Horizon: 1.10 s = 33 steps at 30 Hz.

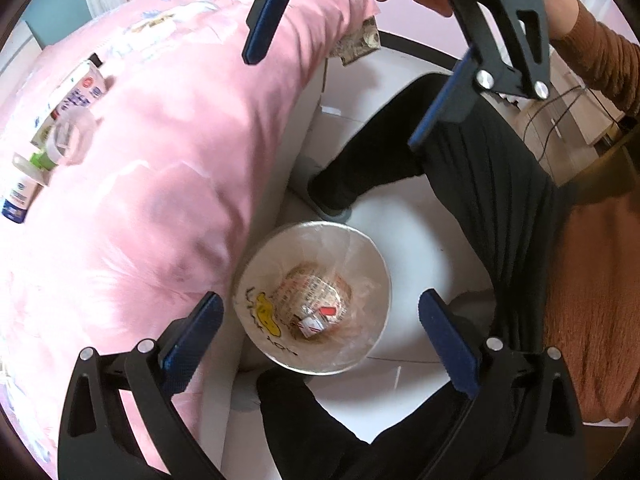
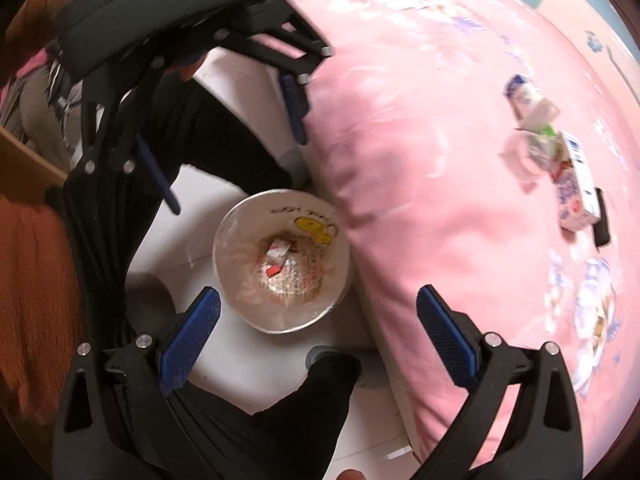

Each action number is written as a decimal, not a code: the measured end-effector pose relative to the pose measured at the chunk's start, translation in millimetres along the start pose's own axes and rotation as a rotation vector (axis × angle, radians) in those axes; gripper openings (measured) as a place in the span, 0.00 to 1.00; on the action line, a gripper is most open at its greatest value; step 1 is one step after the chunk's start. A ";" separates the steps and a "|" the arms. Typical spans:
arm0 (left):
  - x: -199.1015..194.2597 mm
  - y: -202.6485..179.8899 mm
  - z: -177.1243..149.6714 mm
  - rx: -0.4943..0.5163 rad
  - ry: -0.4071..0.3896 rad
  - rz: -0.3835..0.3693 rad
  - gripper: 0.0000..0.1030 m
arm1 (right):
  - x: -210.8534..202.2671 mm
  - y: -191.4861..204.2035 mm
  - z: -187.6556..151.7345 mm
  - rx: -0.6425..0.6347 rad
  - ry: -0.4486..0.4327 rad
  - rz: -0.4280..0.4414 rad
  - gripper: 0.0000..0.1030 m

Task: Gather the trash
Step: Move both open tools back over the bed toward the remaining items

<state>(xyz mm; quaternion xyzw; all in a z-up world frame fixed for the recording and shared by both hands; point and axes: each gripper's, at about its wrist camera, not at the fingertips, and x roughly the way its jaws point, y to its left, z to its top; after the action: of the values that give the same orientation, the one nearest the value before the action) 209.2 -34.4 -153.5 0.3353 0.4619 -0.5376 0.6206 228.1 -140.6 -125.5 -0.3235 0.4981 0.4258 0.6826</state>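
Two grippers, both spread wide and holding nothing: left gripper (image 1: 320, 340) hanging above the trash bin (image 1: 256, 280), right gripper (image 2: 318, 334) likewise over the same bin (image 2: 240, 308) from the opposite side. Between the left fingers (image 1: 192, 344), straight down: the lined bin on the white floor, a crumpled wrapper (image 1: 316, 322) already at the bottom. Just beside the bin, touching its rim or nearly so: the edge of the pink quilt (image 1: 160, 200).

Farther out, well apart from both sets of jaws, up on the quilt: a cluster of leftover trash, namely a milk carton (image 1: 78, 92), a clear plastic cup (image 1: 74, 136) and a second small carton (image 1: 18, 196), lying close together. Seen from the right wrist, off to the right and ahead of the fingers; carton's (image 2: 576, 188) long axis roughly fore-and-aft there. Nearer arm: cannot tell for certain, though probably the right. Next, likely: swing away from the bin, across the quilt, toward that cluster.
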 end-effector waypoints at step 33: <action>-96.2 137.0 20.2 -0.160 -0.155 0.199 0.96 | -68.7 -145.7 -0.8 0.196 -0.056 -0.106 0.93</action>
<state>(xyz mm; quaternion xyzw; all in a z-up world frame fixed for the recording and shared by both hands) 347.8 8.5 -67.6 0.2865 0.4186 -0.4593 0.7292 349.8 -221.5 -57.6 -0.2690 0.5005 0.3471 0.7461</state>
